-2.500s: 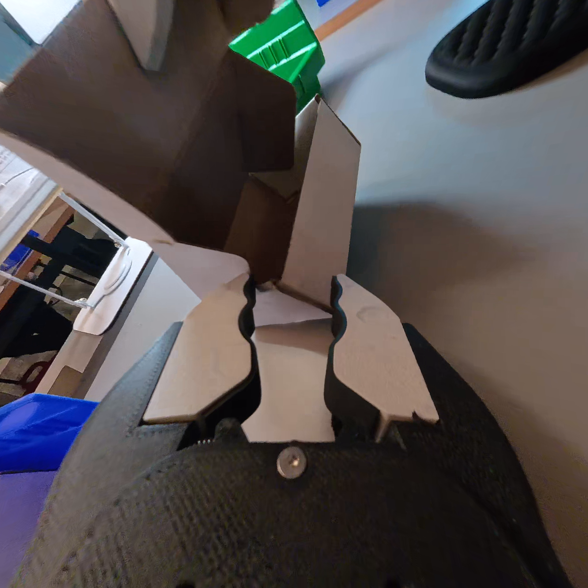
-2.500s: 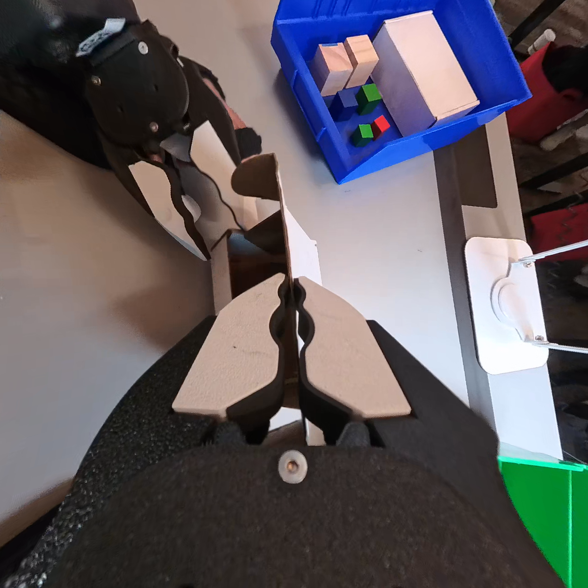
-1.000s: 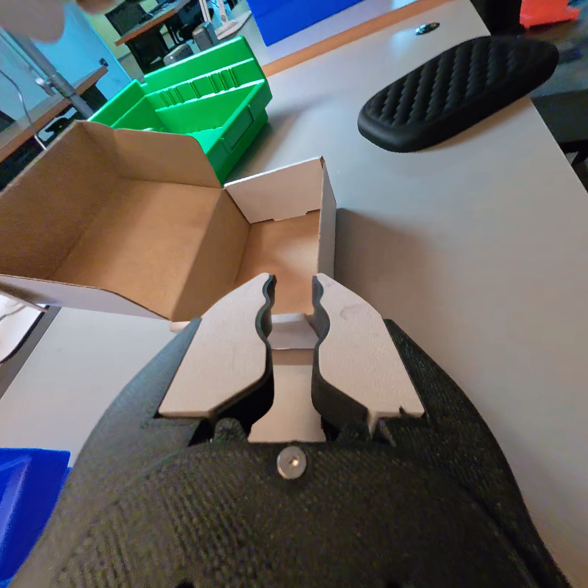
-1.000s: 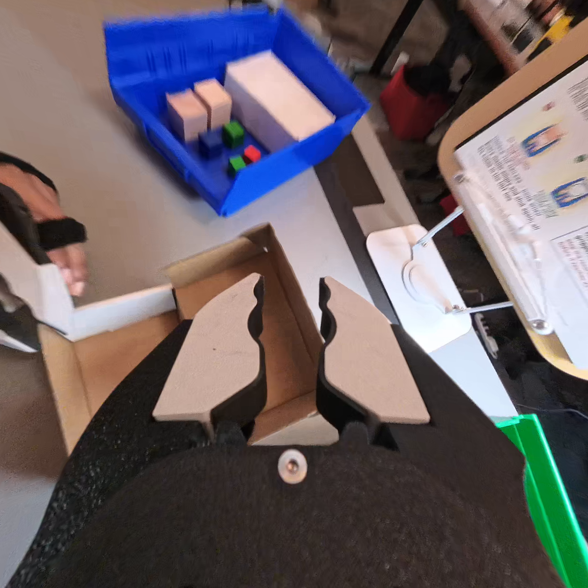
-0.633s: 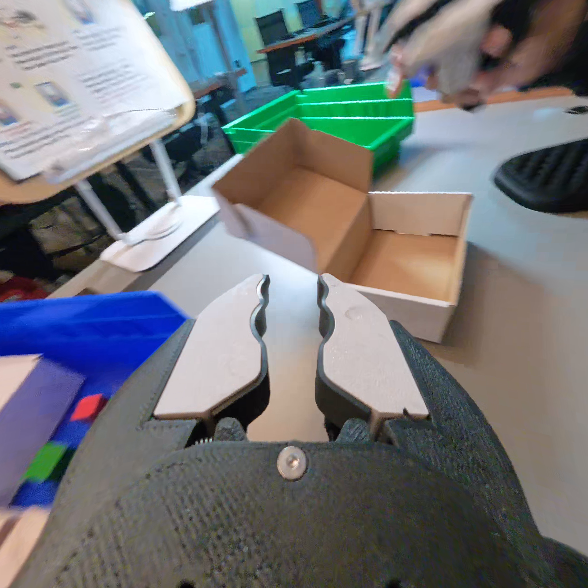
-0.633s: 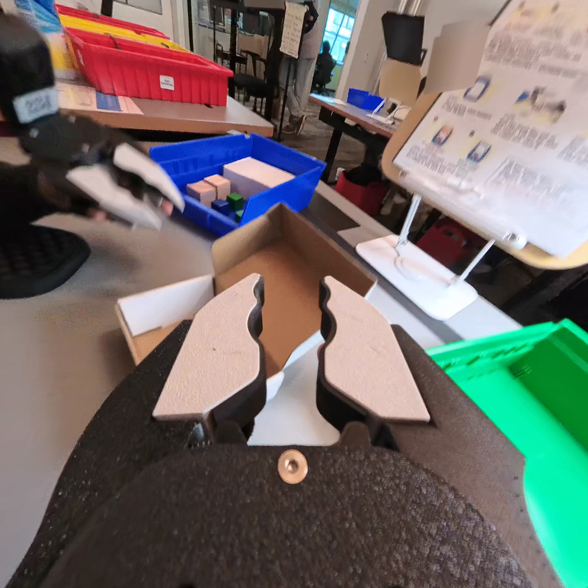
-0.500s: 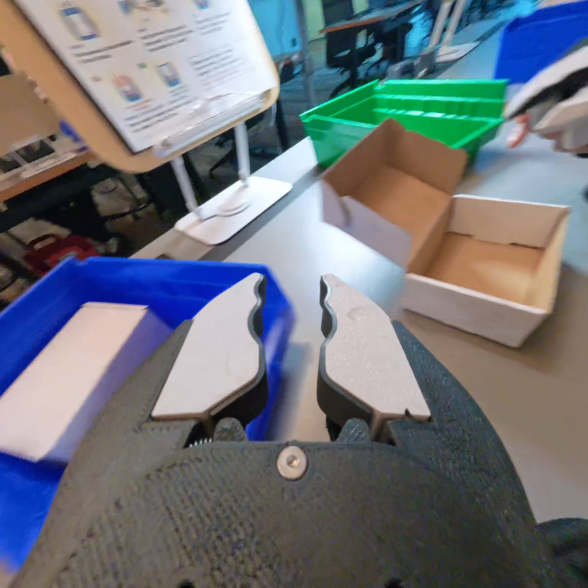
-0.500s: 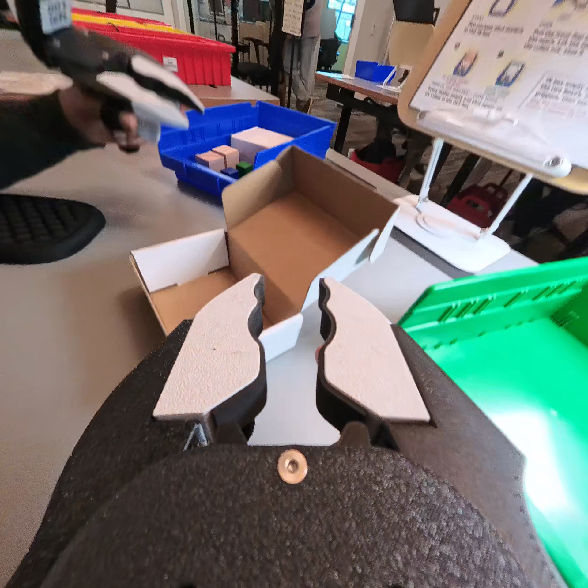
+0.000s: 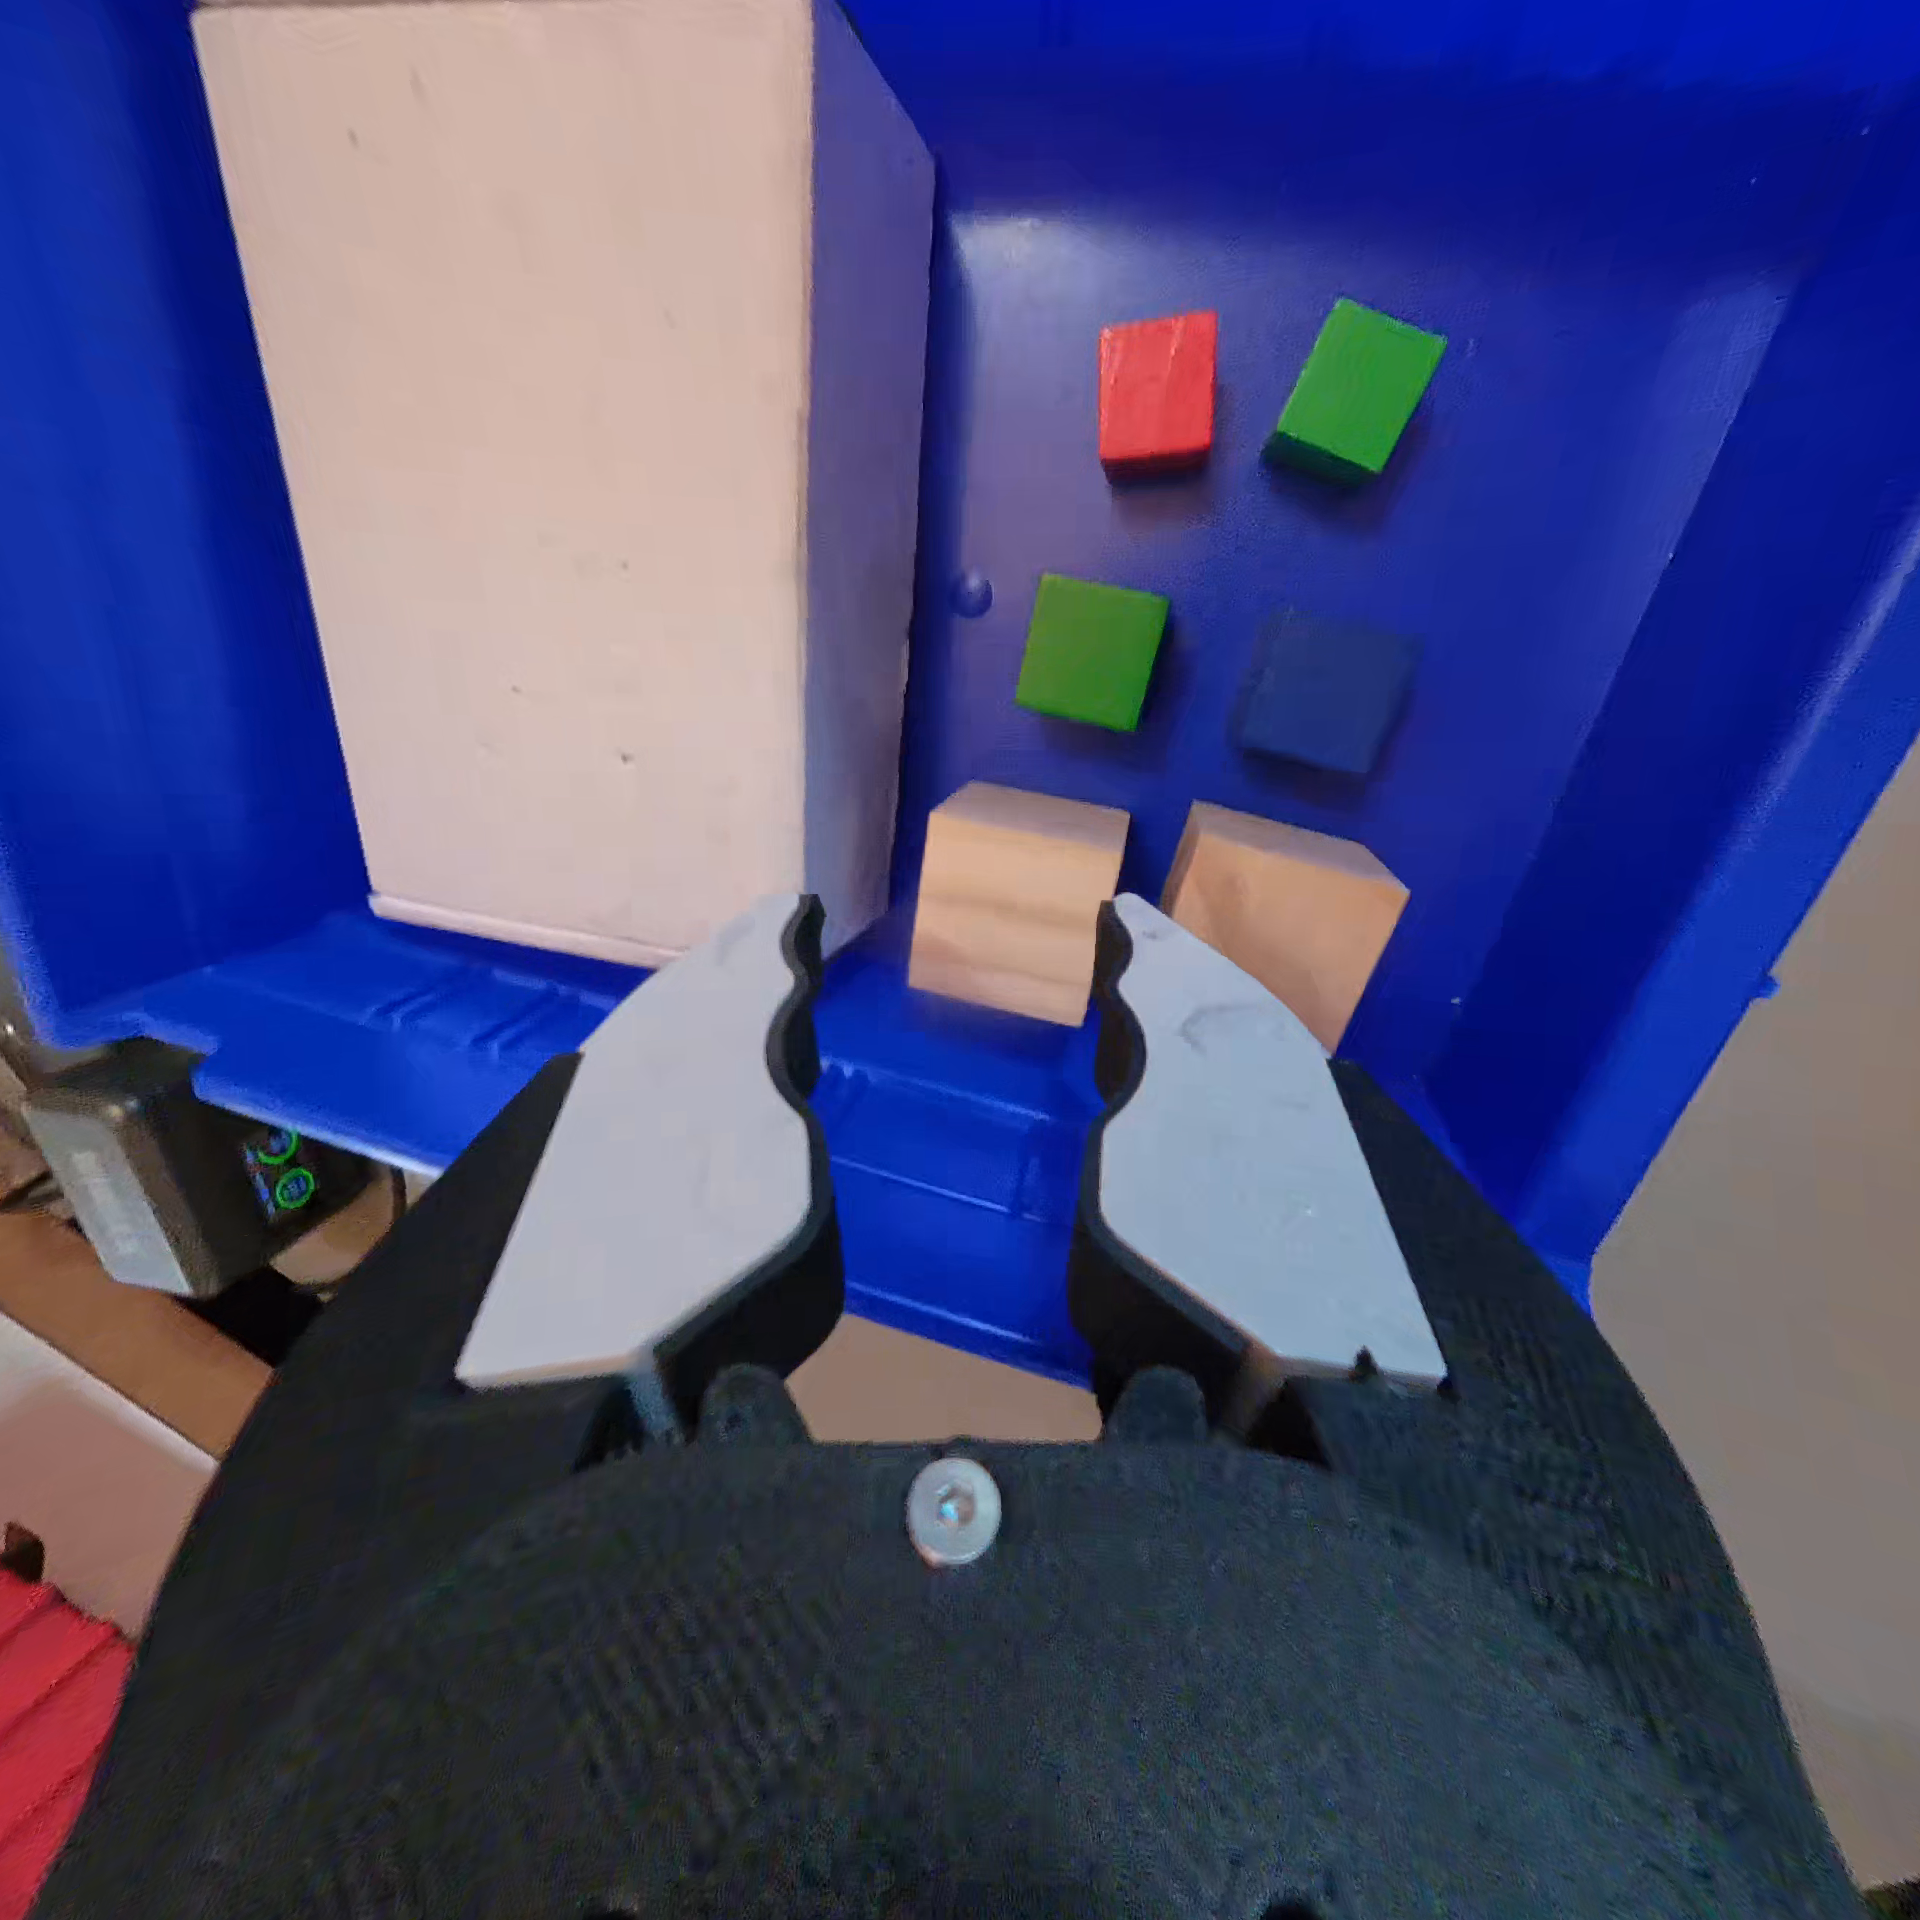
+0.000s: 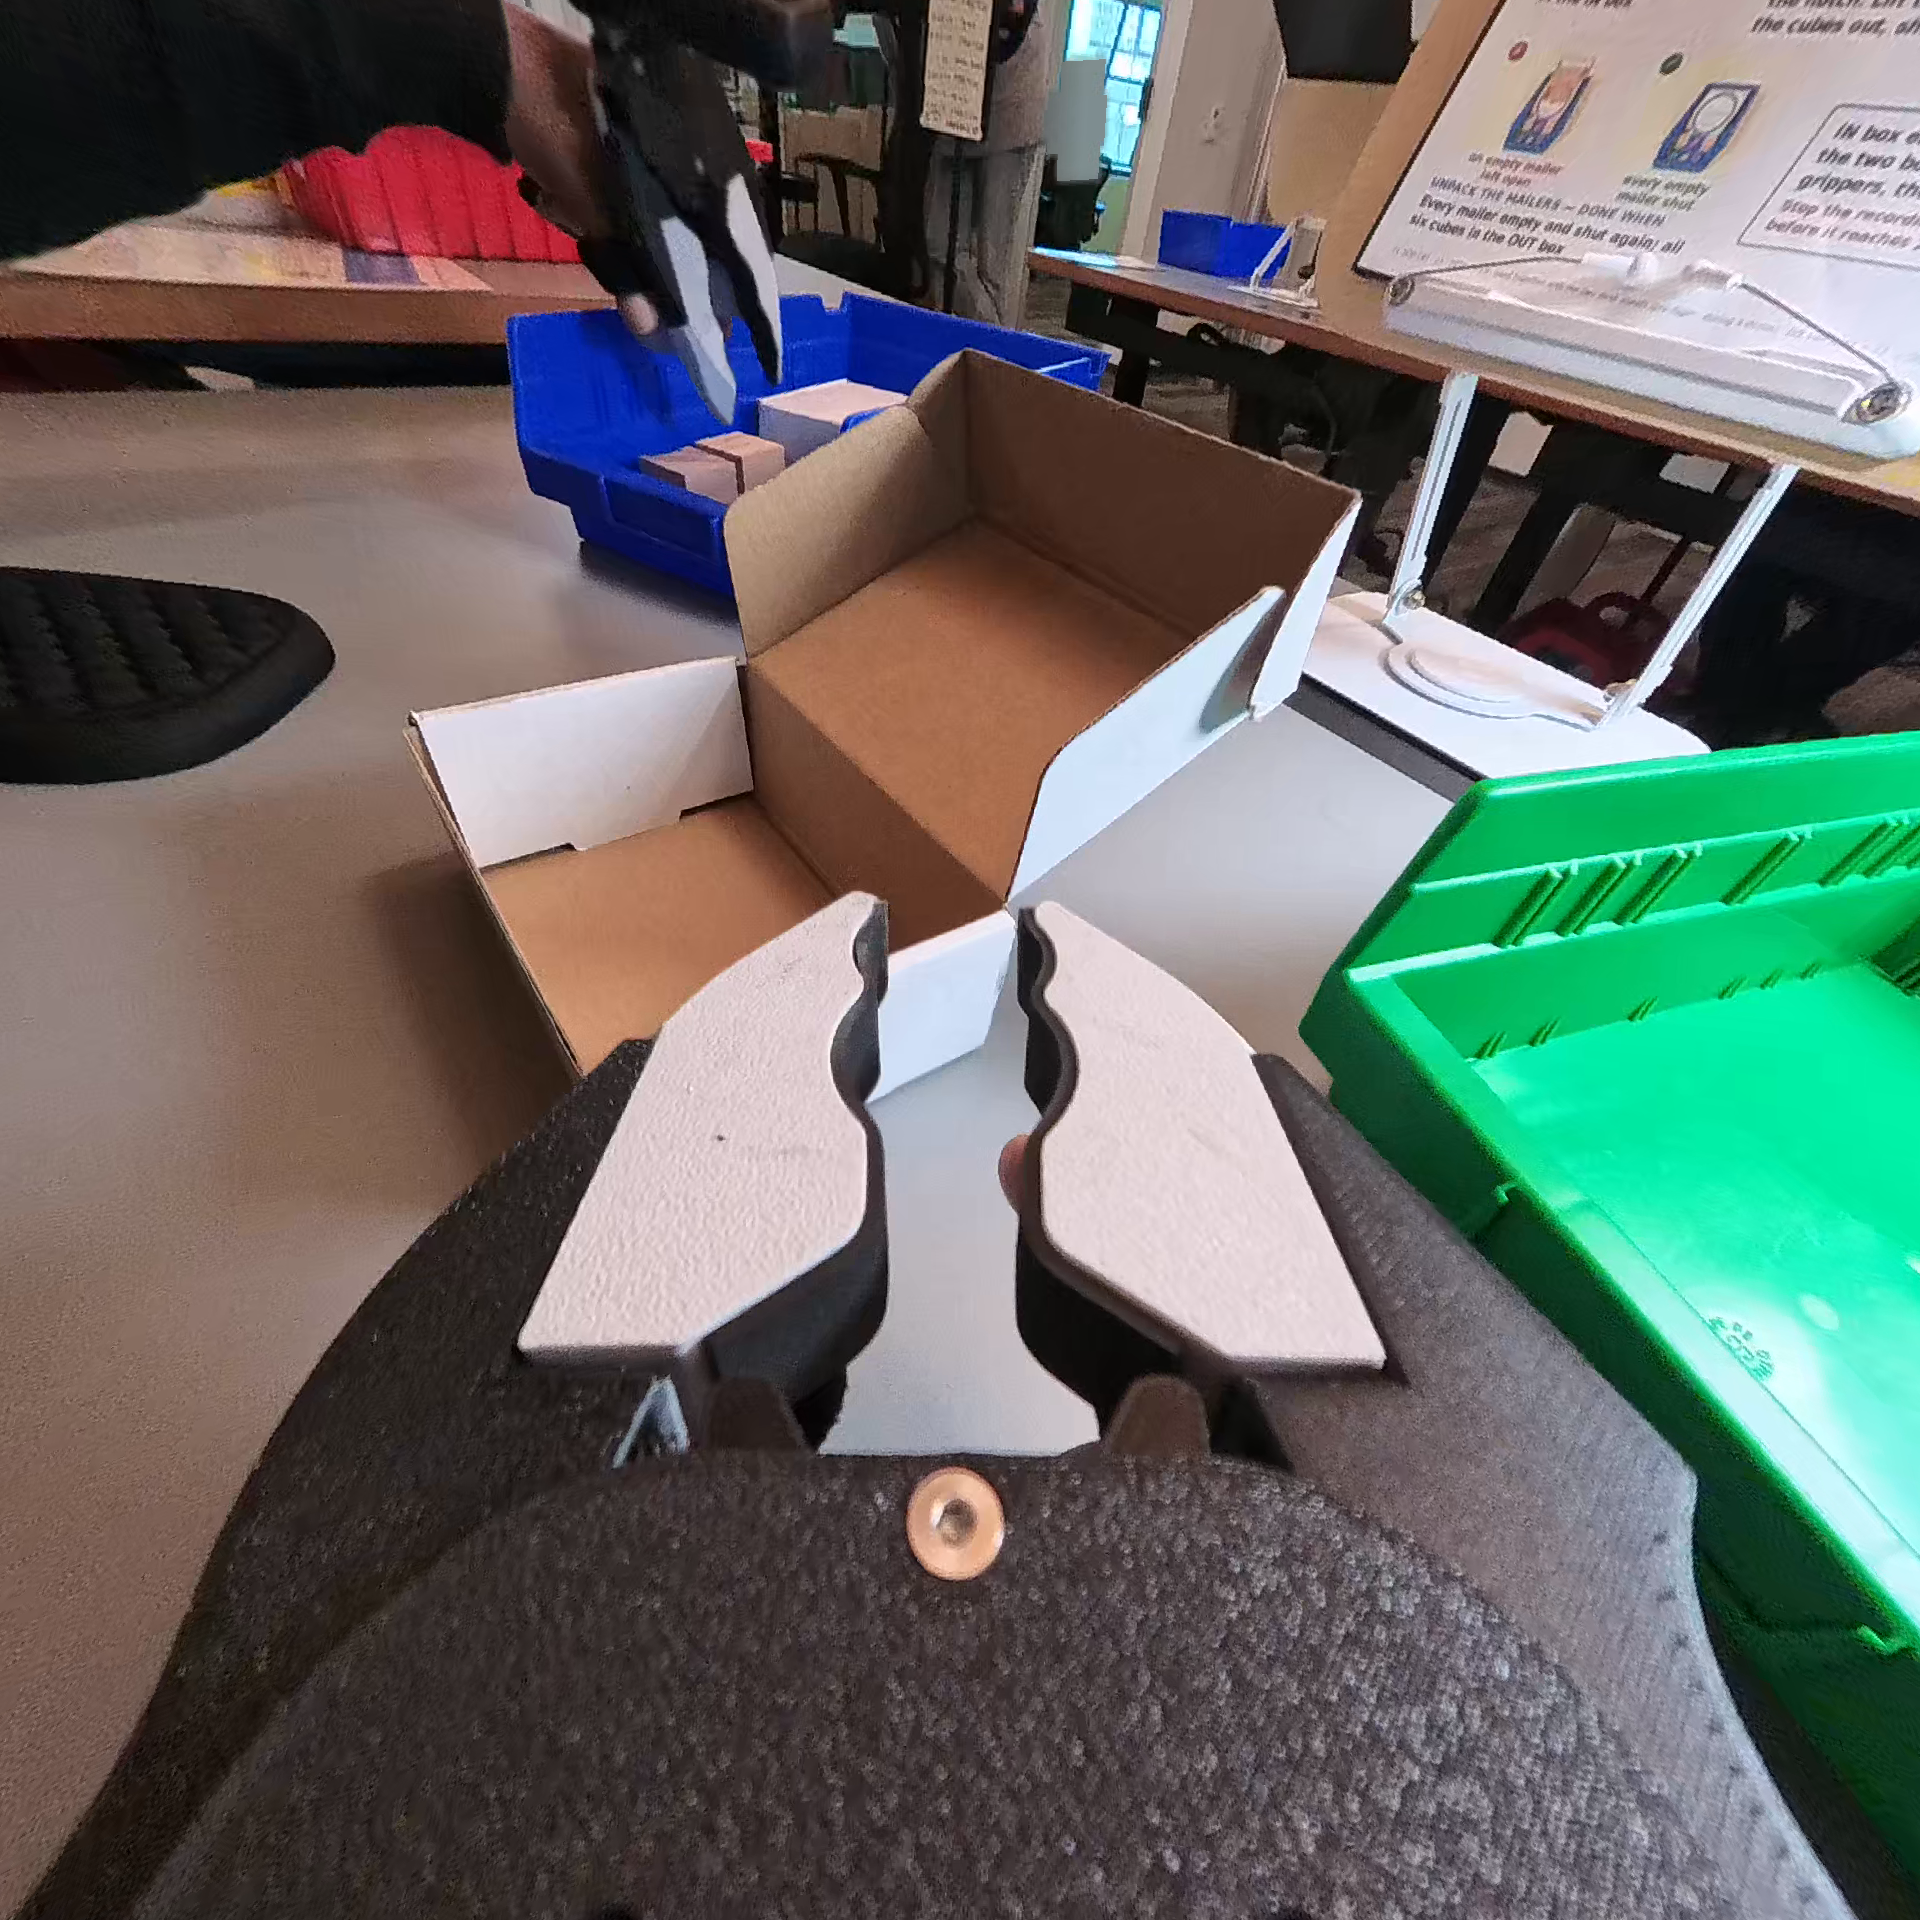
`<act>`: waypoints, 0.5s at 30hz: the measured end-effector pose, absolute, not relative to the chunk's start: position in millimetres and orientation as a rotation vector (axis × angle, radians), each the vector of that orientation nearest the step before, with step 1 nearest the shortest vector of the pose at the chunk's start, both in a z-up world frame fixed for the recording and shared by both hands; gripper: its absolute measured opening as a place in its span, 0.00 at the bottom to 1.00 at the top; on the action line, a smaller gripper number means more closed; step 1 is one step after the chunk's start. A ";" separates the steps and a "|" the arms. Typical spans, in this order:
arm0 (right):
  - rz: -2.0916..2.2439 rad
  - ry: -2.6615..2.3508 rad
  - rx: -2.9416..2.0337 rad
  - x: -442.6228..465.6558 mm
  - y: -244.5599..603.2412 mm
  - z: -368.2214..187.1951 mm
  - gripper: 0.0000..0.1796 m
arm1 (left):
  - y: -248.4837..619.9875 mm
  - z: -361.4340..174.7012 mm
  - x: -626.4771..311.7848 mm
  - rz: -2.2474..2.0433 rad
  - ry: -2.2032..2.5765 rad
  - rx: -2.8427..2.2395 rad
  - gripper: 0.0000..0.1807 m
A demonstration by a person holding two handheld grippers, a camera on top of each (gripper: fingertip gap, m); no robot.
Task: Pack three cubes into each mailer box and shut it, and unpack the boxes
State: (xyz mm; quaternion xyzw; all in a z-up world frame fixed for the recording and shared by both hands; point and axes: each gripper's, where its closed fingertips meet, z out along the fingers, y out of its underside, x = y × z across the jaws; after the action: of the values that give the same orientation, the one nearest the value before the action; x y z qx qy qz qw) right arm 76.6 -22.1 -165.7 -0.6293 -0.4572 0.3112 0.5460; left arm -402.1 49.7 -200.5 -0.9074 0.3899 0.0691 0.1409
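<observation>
My left gripper is open and empty, pointing down into the blue bin, just above a plain wooden cube. A second wooden cube, two green cubes, a red cube and a dark blue cube lie on the bin floor. A shut white mailer box fills the bin's left side. My right gripper is open and empty, just short of an open, empty mailer box whose lid stands raised. The left gripper also shows in the right wrist view over the blue bin.
An empty green bin stands right of the open box. A black padded rest lies on the grey table at the left. A white document stand with an instruction board is behind the box. A red bin sits on a far table. Some 50 centimeters of space lies between my two pairs of fingers. My left gripper is the nearer one to the dark blue cube: about 6 centimeters, against 40 centimeters.
My left gripper let go of the open box, swung left to the blue bin and now points down over the cubes, jaws wider. My right gripper released the lid and drew back from the box.
</observation>
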 end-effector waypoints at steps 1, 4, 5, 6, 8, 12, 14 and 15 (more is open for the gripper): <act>0.740 -1.082 -1.494 77.4 -21.7 -166.1 0.13 | 51.5 -202.0 -400.9 0.176 1.134 -2.627 0.26; 0.752 -1.074 -1.502 79.0 -20.7 -167.1 0.12 | 45.1 -211.0 -395.8 0.077 1.162 -2.733 0.27; 0.752 -1.072 -1.505 79.4 -20.1 -167.4 0.12 | 45.2 -214.0 -397.7 0.102 1.185 -2.750 0.27; 0.752 -1.069 -1.504 79.6 -19.8 -167.1 0.12 | 45.5 -216.8 -400.1 0.135 1.210 -2.766 0.27; 0.755 -1.069 -1.501 79.8 -20.1 -166.5 0.12 | 43.6 -222.6 -402.4 0.160 1.238 -2.811 0.27; 0.753 -1.070 -1.504 80.4 -20.6 -167.2 0.11 | 42.1 -229.7 -406.1 0.218 1.293 -2.865 0.23; 0.752 -1.071 -1.506 80.9 -21.2 -168.1 0.11 | 41.8 -234.1 -406.6 0.217 1.291 -2.880 0.23; 0.750 -1.072 -1.506 81.1 -21.4 -168.2 0.11 | 42.1 -235.3 -406.4 0.212 1.287 -2.880 0.23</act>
State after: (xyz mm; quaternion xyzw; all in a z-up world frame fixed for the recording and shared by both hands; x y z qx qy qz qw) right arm 81.1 -21.4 -168.2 -0.6342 -0.4514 0.3159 0.5425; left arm -406.4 42.1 -235.3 -0.9109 0.4071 0.0670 -0.0100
